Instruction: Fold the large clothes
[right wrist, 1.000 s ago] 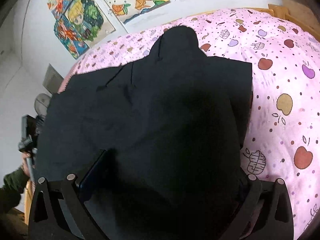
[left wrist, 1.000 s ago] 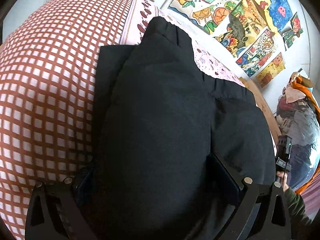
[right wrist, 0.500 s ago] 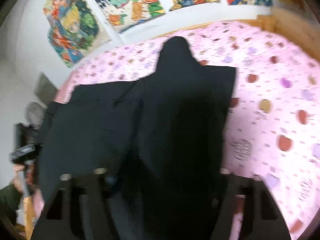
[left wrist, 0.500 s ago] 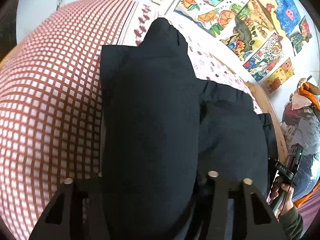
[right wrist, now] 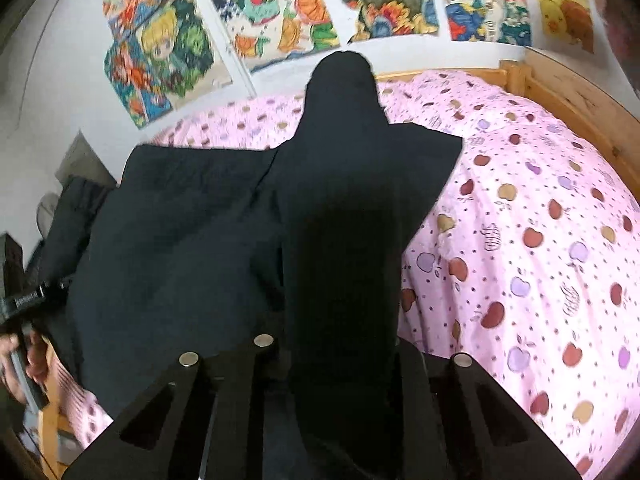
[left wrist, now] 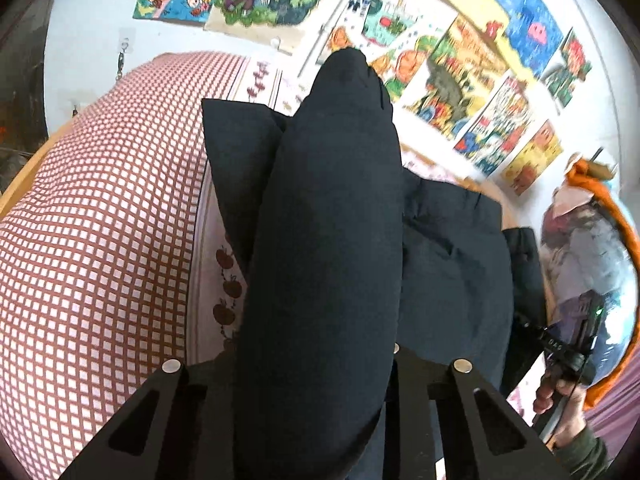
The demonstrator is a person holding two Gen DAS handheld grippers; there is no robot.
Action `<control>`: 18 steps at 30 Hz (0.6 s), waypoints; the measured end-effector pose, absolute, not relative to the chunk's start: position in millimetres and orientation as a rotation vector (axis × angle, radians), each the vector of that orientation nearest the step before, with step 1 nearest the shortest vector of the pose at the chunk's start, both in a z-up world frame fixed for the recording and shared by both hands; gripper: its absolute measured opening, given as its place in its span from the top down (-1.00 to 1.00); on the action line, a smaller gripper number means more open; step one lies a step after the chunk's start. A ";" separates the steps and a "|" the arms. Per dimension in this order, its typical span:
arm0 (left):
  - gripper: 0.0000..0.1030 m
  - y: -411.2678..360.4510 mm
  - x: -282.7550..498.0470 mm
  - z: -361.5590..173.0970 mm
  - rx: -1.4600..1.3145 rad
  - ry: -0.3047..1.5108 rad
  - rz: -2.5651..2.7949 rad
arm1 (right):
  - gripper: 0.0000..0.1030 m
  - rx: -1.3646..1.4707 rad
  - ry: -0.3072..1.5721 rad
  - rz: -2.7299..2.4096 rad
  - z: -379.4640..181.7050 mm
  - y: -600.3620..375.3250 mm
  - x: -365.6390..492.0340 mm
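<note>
A large black garment (left wrist: 328, 240) lies on the bed and is lifted at two places. My left gripper (left wrist: 316, 364) is shut on a fold of it, which rises as a thick ridge between the jaws. My right gripper (right wrist: 340, 352) is shut on another fold of the same black garment (right wrist: 340, 240), pulled up in a peak. The rest of the cloth spreads flat toward the other hand in each view. The fingertips are hidden by the cloth.
A red-and-white checked cover (left wrist: 100, 240) lies left of the garment. A pink apple-print sheet (right wrist: 520, 240) covers the bed, with a wooden bed frame (right wrist: 568, 96) at its far edge. Colourful posters (right wrist: 280, 8) hang on the wall. The other hand's gripper (left wrist: 568, 344) shows at right.
Both grippers have closed on the black garment and lifted it. The cloth now stands up in narrow ridges and the views tilt up toward the wall.
</note>
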State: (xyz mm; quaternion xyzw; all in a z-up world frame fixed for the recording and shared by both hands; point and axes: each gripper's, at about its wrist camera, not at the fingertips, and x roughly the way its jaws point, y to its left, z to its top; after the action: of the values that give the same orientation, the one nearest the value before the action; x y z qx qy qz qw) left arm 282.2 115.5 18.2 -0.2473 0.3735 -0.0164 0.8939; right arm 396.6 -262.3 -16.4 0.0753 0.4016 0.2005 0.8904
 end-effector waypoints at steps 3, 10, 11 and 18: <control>0.57 121.5 266.1 31.0 -0.498 0.740 -0.063 | 0.72 0.179 0.791 0.423 0.2 -271.2 384.5; 0.58 139.2 226.1 36.4 -0.481 0.746 -0.115 | 0.74 0.125 0.684 0.446 32.4 -267.3 347.2; 0.58 141.0 220.5 37.2 -0.480 0.746 -0.120 | 0.74 0.127 0.669 0.455 36.5 -269.3 340.8; 0.58 146.5 198.4 47.5 -0.456 0.729 -0.122 | 0.74 0.135 0.614 0.493 53.5 -269.4 315.6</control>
State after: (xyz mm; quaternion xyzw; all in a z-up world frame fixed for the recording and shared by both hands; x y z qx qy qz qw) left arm 198.4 146.5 47.5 -0.2211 0.3533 -0.0589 0.9071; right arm 315.6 -269.4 53.5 0.0655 0.2988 0.2401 0.9213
